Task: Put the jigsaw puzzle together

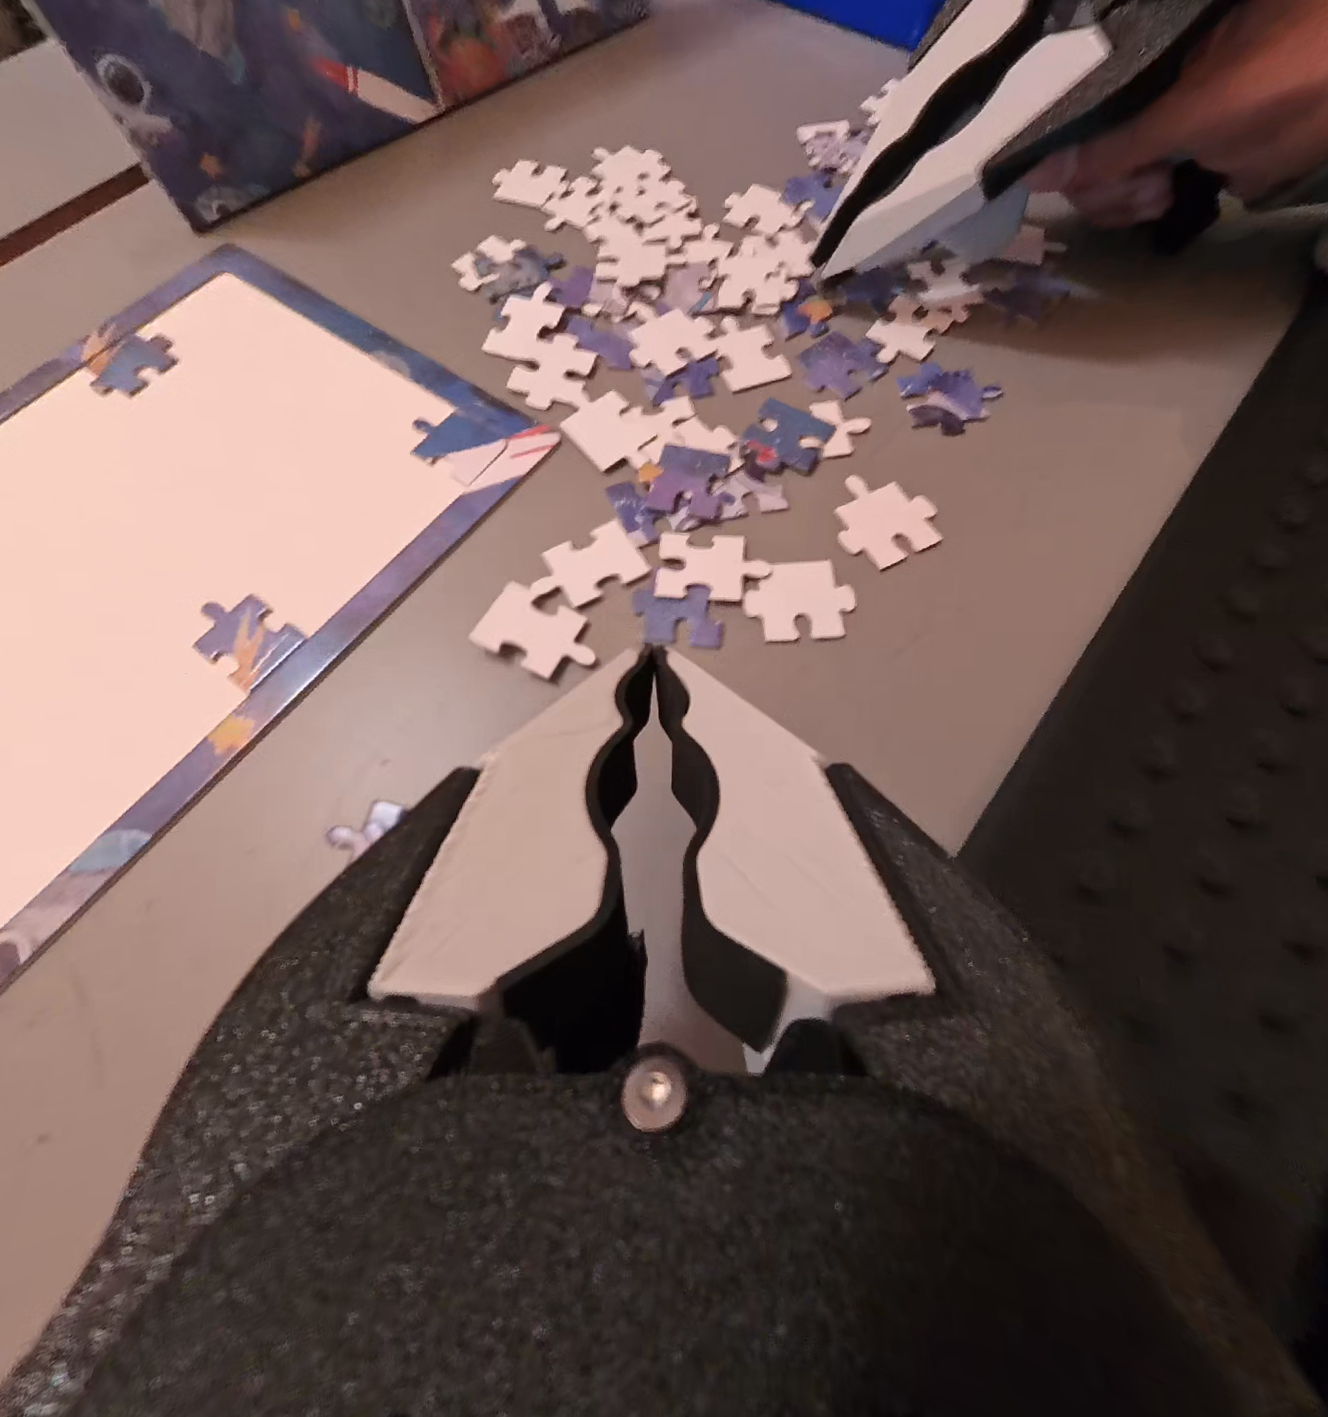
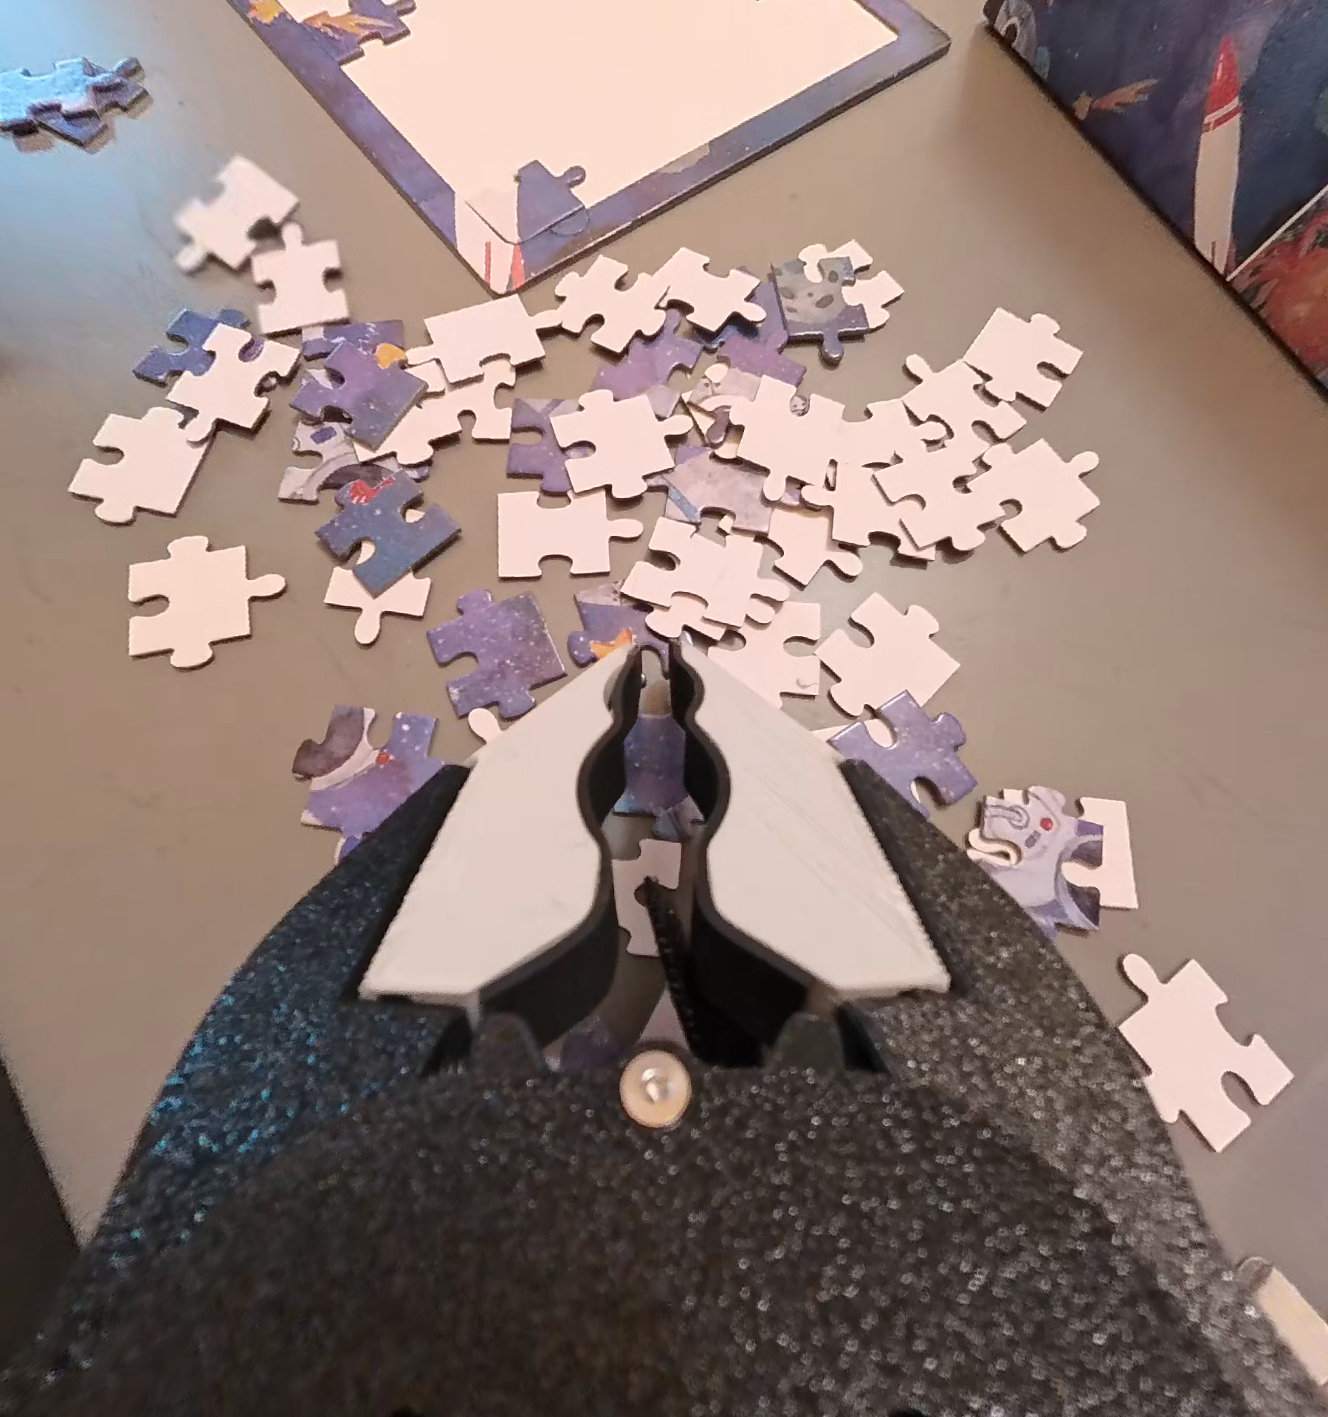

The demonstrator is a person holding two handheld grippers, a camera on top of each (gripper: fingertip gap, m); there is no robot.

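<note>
A: What takes up the most room?

B: The grey table (image 1: 914,728), and on it the puzzle tray (image 1: 208,491), a pale board with a blue-violet printed border. Everything else I'll place against that tray.

A: Go on.

B: Beyond the tray's far edge stands the puzzle box (image 1: 262,100), dark blue with space pictures. To the tray's right lies the heap of loose pieces (image 1: 722,368), many white side up, some showing purple, partly overlapping. A few pieces already sit inside the tray: one at its near right corner (image 2: 545,207), one on its far border (image 1: 131,360), one on its right border (image 1: 250,632).

A: And the tongs?

B: The left gripper (image 1: 653,655) hovers to the tray's right, at the near end of the heap, tips pressed together with nothing between them. The right gripper (image 2: 654,659) is lowered into the far-right part of the heap, farther from the tray; its tips stand a sliver apart, and whether they pinch a piece I cannot tell.

A: Anything smaller?

B: A small stack of purple pieces (image 2: 62,100) lies off to one side of the tray, apart from the heap.
</note>
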